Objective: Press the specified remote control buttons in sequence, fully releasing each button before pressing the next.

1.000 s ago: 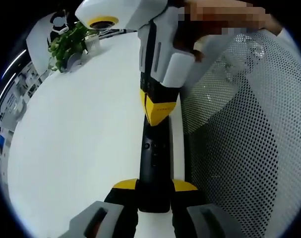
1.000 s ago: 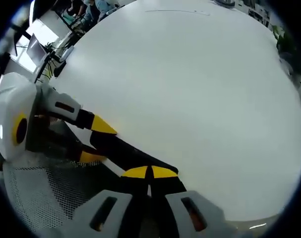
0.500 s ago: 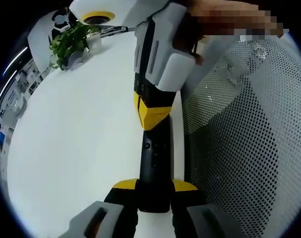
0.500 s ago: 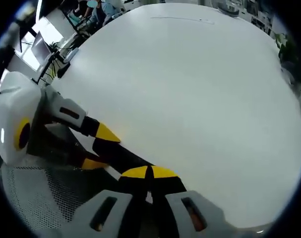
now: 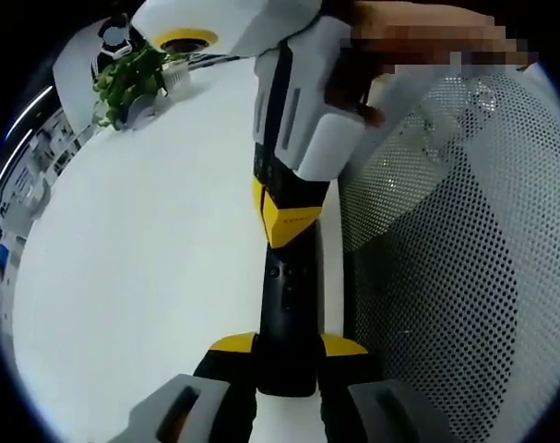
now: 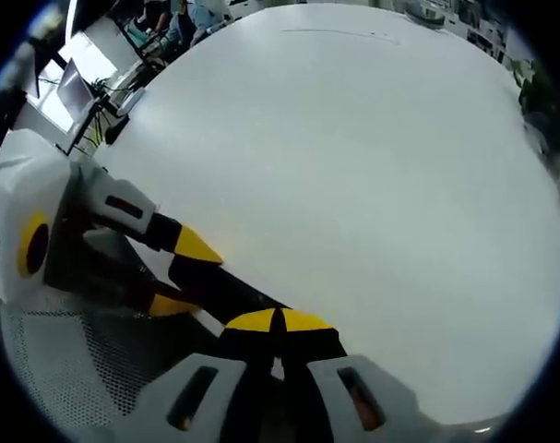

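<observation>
- One black remote control (image 5: pixel 287 314); lies on the white worktop (image 5: pixel 141 249), clamped at its near end by the left gripper (image 5: pixel 289 355)
- One right gripper (image 6: pixel 278 323); jaws closed together, holding nothing, tips down on the remote's far end
- One white perforated mesh container (image 5: pixel 455 268); just beside the remote; contents cannot be told
- One potted green plant (image 5: pixel 127 78); far edge of the worktop

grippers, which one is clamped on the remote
The left gripper clamps the black remote; the right gripper, jaws together, presses tips down on it.
</observation>
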Demonstrator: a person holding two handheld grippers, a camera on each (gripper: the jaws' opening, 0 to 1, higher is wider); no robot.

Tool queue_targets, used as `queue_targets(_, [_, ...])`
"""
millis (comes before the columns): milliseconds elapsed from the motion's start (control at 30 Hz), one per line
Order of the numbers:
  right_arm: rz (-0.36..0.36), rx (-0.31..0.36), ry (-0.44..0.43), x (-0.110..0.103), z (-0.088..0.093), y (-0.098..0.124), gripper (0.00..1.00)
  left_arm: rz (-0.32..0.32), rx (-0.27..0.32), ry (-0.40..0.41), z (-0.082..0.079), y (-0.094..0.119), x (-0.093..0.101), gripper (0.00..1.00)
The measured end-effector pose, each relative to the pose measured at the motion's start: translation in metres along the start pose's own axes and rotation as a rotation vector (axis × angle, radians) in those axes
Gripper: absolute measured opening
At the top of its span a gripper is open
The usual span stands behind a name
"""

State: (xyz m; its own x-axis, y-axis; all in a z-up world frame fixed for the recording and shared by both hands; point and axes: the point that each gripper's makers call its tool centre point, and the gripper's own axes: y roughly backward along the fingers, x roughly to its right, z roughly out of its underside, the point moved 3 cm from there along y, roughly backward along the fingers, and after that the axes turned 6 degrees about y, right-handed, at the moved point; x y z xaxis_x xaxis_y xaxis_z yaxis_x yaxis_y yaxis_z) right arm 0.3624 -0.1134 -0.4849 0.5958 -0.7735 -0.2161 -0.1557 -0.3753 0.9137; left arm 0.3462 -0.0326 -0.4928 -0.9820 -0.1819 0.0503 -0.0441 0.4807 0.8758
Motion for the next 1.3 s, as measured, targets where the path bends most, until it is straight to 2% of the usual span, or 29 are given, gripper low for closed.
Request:
queue_targets(67, [0.012, -0.002, 0.041, -0.001, 0.0, -0.001, 0.0, 0.001, -0.001, 0.0, 0.0, 0.0, 0.0, 0.24])
queue_targets(367, [-0.002, 0.011, -0.008, 0.001, -0.001, 0.0, 0.0, 0.001, 0.001, 0.007, -0.001, 0.0, 0.0, 0.24])
queue_targets(600, [0.008, 0.002, 0.016, 0.0, -0.001, 0.0, 0.0, -0.001, 0.003, 0.01, -0.001, 0.0, 0.0, 0.24])
queue_targets(867, [-0.048, -0.009, -0.017, -0.007, 0.0, 0.0, 0.0, -0.002, 0.0, 0.01, -0.001, 0.0, 0.0, 0.24])
queue_targets(1300, [-0.054, -0.022, 0.033, -0.013, 0.001, -0.001, 0.0, -0.002, -0.002, 0.012, 0.0, 0.0, -0.001, 0.24])
